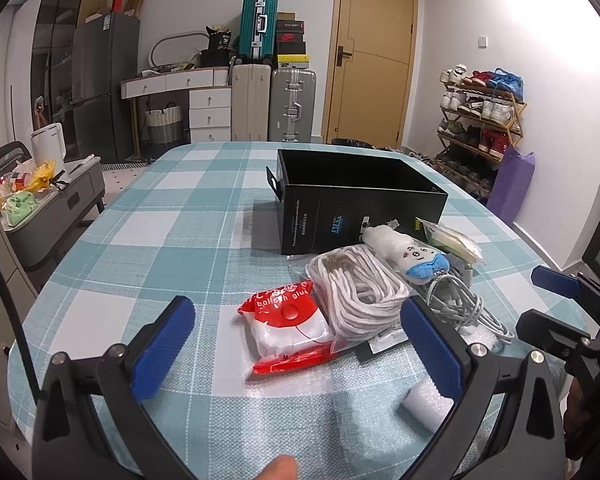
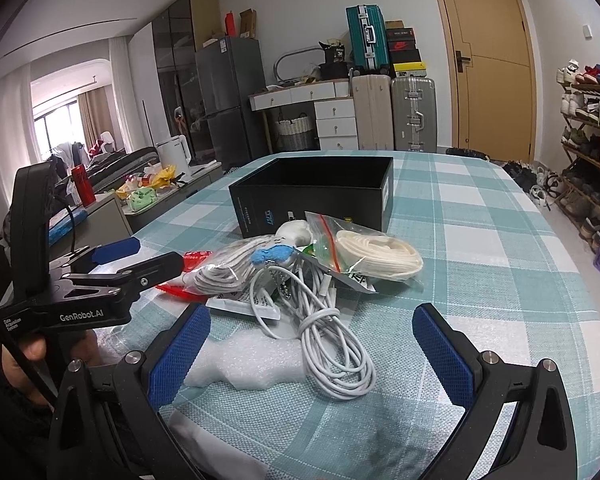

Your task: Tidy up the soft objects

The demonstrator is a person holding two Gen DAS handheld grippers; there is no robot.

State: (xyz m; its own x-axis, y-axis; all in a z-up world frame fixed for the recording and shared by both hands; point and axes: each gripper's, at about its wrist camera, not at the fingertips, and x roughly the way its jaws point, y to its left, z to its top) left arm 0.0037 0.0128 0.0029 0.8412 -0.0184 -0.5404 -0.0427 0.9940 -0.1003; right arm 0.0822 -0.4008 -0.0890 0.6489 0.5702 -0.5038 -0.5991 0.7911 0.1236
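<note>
Blue-padded jaws of the left hand-held gripper (image 1: 296, 336) stood wide apart and held nothing, hovering low over the near edge of the tabletop (image 1: 172, 216) covered in teal-and-white check cloth. The right hand-held gripper (image 2: 312, 344) was likewise spread and empty, just short of a loose coil of white charging cable (image 2: 332, 344).

Between the left jaws lay a red-and-white plastic packet printed "balloon glue" (image 1: 288, 320), and touching it on the right a clear bag of white cotton cord (image 1: 360, 288). Behind that rested a small white plush figure with a blue collar (image 1: 408, 252), then a zip bag of cream-coloured cord (image 2: 376, 252) leaning by the box. A piece of white foam wrap (image 2: 240, 364) sat near the front edge under the cable.

Further toward the middle of the tabletop stood an open black cardboard box (image 1: 352, 196), which looked empty inside. By that showing, the sorting had not begun: every soft item remained heaped outside the box, and all were left to move.
</note>
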